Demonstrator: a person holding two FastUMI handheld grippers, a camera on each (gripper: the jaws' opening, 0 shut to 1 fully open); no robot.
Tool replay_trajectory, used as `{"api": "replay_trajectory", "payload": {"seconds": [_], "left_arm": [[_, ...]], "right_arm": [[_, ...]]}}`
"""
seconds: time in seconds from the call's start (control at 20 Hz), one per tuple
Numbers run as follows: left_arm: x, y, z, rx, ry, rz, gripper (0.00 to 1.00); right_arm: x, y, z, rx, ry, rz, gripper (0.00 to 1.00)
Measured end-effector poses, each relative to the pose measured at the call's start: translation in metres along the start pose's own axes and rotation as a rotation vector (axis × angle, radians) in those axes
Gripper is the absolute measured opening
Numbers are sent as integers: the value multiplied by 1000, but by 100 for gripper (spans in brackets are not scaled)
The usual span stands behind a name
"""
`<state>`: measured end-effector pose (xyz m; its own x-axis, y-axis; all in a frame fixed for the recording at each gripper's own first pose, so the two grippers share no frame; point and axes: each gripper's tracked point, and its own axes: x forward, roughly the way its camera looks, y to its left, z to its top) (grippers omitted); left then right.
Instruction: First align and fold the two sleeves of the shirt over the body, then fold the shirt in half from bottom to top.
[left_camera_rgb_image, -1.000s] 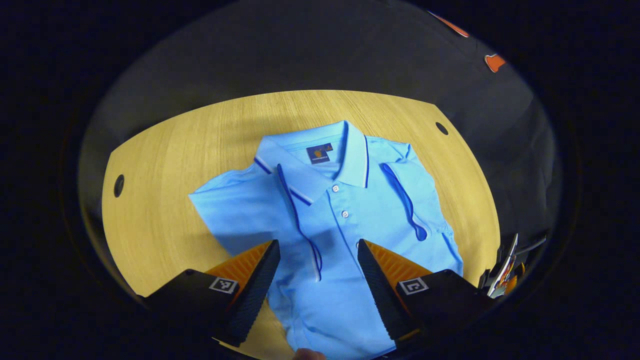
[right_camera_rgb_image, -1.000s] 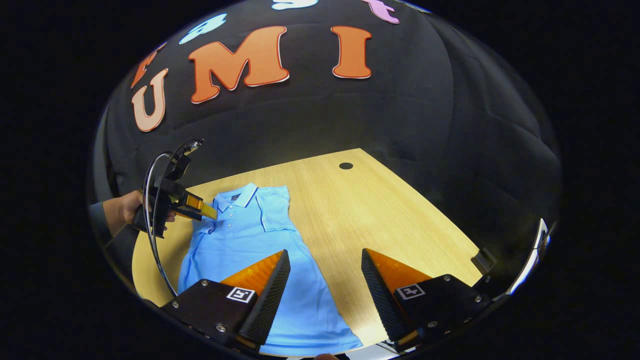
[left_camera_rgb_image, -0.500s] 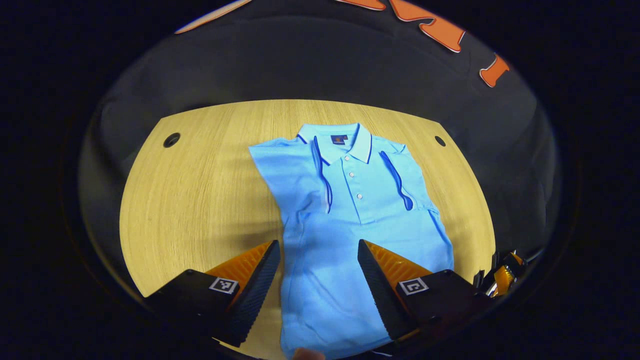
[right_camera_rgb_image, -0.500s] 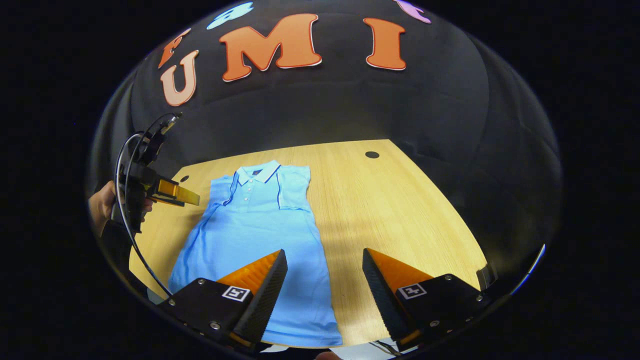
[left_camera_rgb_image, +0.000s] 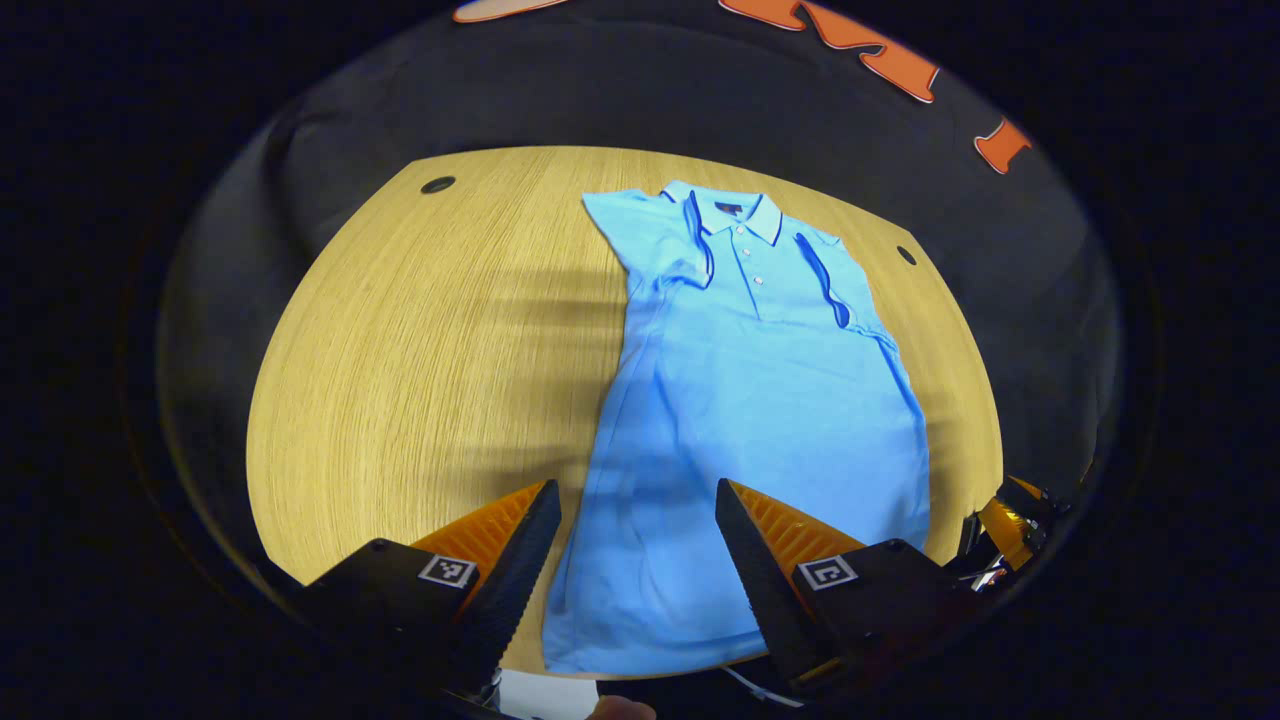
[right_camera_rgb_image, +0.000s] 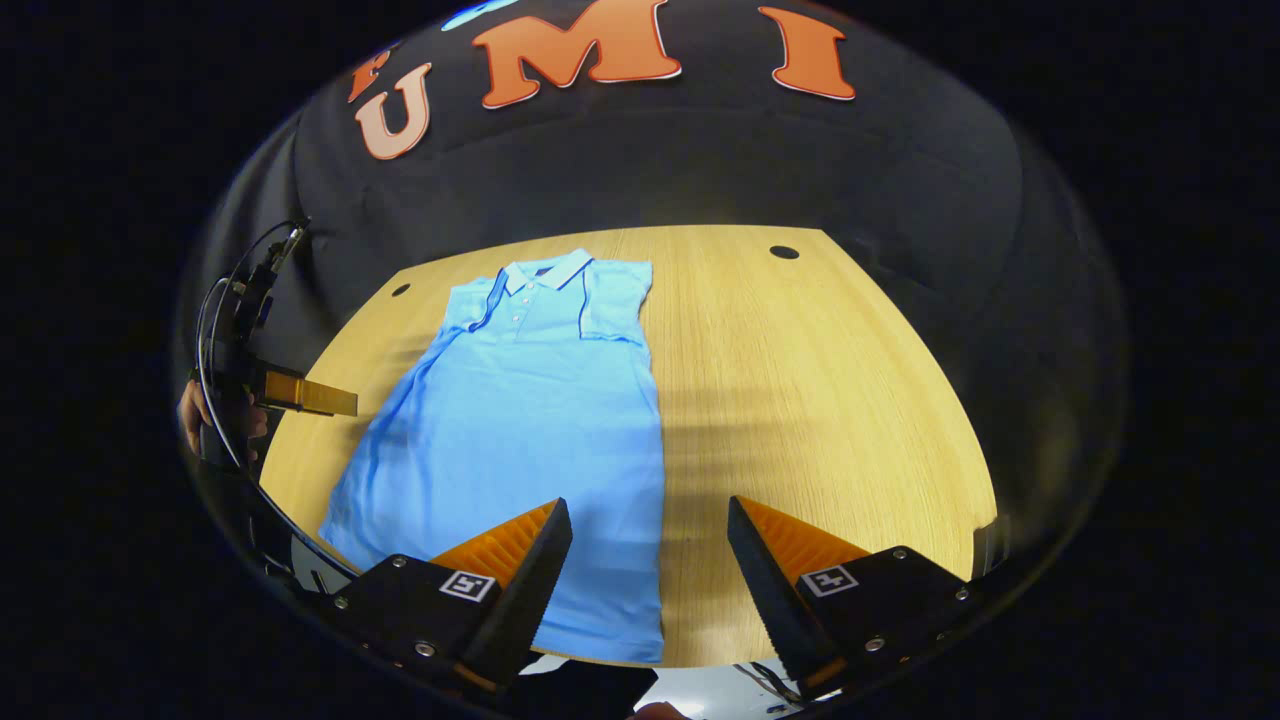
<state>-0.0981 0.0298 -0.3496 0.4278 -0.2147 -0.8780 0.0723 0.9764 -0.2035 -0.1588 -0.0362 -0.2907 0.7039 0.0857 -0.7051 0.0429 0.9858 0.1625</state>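
Observation:
A light blue polo shirt (left_camera_rgb_image: 760, 400) lies flat on the wooden table (left_camera_rgb_image: 420, 340), collar at the far end, both short sleeves folded in over the chest. The shirt (right_camera_rgb_image: 530, 420) has its hem near the table's front edge. My left gripper (left_camera_rgb_image: 638, 500) hangs open above the hem's left part, nothing between its fingers. My right gripper (right_camera_rgb_image: 648, 520) is open over the hem's right corner, also holding nothing. In the right gripper view the left gripper (right_camera_rgb_image: 290, 392) shows at the far left with a hand (right_camera_rgb_image: 192, 420) on it.
The table has small round dark holes (left_camera_rgb_image: 437, 185) near its far corners (right_camera_rgb_image: 784, 252). Bare wood lies on both sides of the shirt. The booth's black cloth wall (right_camera_rgb_image: 650, 160) closes off the back.
Both grippers have drawn back from the collar end toward the table's front edge. The whole shirt down to its hem now shows. Both stay open.

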Motion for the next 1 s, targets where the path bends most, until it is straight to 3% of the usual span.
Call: {"api": "replay_trajectory", "payload": {"seconds": [0.25, 0.75, 1.0], "left_arm": [[-9, 19, -58, 55, 24, 52, 100], [-11, 39, -141, 125, 58, 108, 100], [-1, 34, -149, 99, -10, 61, 100]], "right_arm": [[3, 5, -45, -33, 90, 39, 97], [-3, 0, -109, -38, 193, 38, 97], [3, -5, -123, -45, 203, 22, 96]]}}
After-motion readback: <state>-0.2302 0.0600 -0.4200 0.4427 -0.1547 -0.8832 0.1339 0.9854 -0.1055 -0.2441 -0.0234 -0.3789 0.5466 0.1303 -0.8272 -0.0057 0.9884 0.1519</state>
